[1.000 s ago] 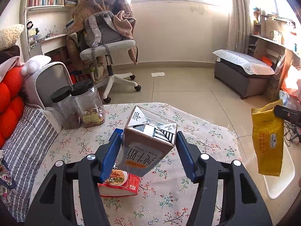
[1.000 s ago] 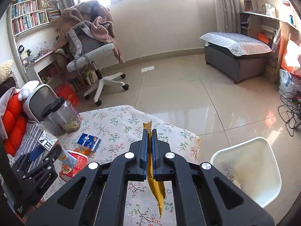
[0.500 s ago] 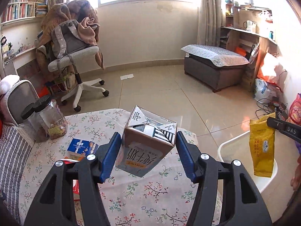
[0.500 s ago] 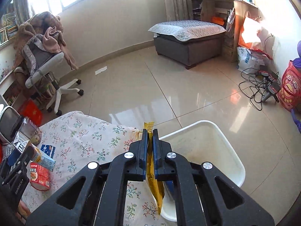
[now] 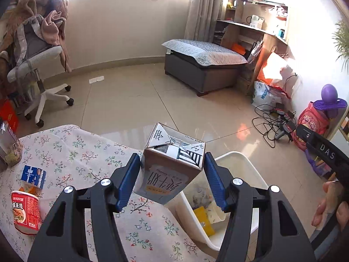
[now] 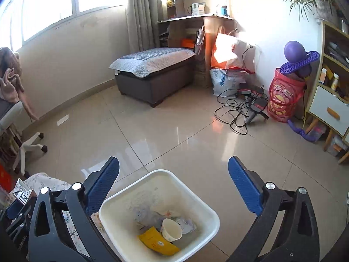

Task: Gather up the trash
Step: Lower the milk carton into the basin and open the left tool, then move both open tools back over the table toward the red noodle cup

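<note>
My left gripper (image 5: 172, 179) is shut on a brown milk carton (image 5: 170, 166) and holds it above the table's right edge, beside the white trash bin (image 5: 242, 159). My right gripper (image 6: 173, 187) is open and empty, directly above the white trash bin (image 6: 196, 196). A yellow packet (image 6: 158, 243) lies in the bin with a paper cup (image 6: 171, 232) and crumpled wrappers; the packet also shows in the left wrist view (image 5: 204, 220). On the floral tablecloth (image 5: 76, 152) lie a red noodle cup (image 5: 26, 214) and a small blue carton (image 5: 33, 173).
A glass jar (image 5: 8, 148) stands at the table's left edge. A swivel chair (image 5: 37, 65) draped with clothes stands at the back left, a grey ottoman (image 5: 202, 65) behind. Tangled cables (image 6: 242, 109) and a red bag (image 6: 283, 96) lie on the tiled floor at right.
My right gripper moved over the bin, opened and let the yellow packet fall into it. My left gripper carried the milk carton right, toward the bin.
</note>
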The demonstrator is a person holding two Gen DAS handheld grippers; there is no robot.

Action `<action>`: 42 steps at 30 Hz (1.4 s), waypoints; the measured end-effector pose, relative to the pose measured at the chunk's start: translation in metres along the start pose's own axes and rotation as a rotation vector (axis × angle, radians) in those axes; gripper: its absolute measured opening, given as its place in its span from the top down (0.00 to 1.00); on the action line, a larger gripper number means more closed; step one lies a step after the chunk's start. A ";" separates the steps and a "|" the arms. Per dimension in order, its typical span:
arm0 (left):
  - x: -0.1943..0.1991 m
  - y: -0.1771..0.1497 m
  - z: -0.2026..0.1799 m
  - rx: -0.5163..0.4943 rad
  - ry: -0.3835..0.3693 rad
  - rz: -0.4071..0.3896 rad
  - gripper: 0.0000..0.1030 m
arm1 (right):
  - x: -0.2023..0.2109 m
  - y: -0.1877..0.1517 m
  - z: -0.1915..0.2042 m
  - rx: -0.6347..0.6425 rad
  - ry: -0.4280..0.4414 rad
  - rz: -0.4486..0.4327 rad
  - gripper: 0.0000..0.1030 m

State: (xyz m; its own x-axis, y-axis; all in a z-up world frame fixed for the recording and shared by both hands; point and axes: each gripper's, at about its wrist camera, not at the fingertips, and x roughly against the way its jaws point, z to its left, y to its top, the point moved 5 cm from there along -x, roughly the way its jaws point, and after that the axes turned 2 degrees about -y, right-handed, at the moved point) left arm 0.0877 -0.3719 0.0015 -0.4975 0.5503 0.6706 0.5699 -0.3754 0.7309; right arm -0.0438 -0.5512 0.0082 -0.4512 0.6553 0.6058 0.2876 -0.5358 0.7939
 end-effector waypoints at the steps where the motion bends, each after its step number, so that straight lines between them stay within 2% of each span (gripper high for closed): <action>1: -0.004 0.002 -0.007 0.000 -0.017 0.006 0.42 | -0.001 0.001 -0.006 -0.010 -0.015 -0.002 0.07; 10: -0.029 0.008 -0.061 -0.021 -0.110 0.041 0.42 | -0.009 0.008 -0.043 -0.076 -0.079 -0.011 0.07; 16: -0.050 -0.001 -0.082 -0.007 -0.168 0.121 0.41 | -0.013 0.012 -0.073 -0.151 -0.121 -0.014 0.07; 19: -0.053 -0.005 -0.086 -0.019 -0.164 0.141 0.32 | -0.015 0.011 -0.078 -0.169 -0.125 -0.011 0.07; 23: -0.051 -0.007 -0.077 -0.011 -0.131 0.145 0.23 | -0.014 0.011 -0.074 -0.152 -0.120 -0.011 0.07; 29: -0.038 -0.003 -0.044 0.024 -0.021 0.113 0.14 | -0.007 0.012 -0.048 -0.070 -0.115 -0.032 0.07; 35: -0.023 -0.001 -0.003 0.068 0.068 0.087 0.12 | -0.002 0.005 -0.009 0.023 -0.082 -0.032 0.07; 42: -0.003 -0.006 0.044 0.103 0.154 0.064 0.11 | 0.009 -0.010 0.055 0.166 -0.022 -0.043 0.07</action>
State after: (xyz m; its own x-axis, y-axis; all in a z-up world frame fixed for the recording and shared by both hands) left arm 0.1149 -0.3385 -0.0105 -0.5482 0.4041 0.7322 0.6631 -0.3235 0.6750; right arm -0.0037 -0.5107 0.0083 -0.4477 0.6882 0.5709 0.4048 -0.4133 0.8157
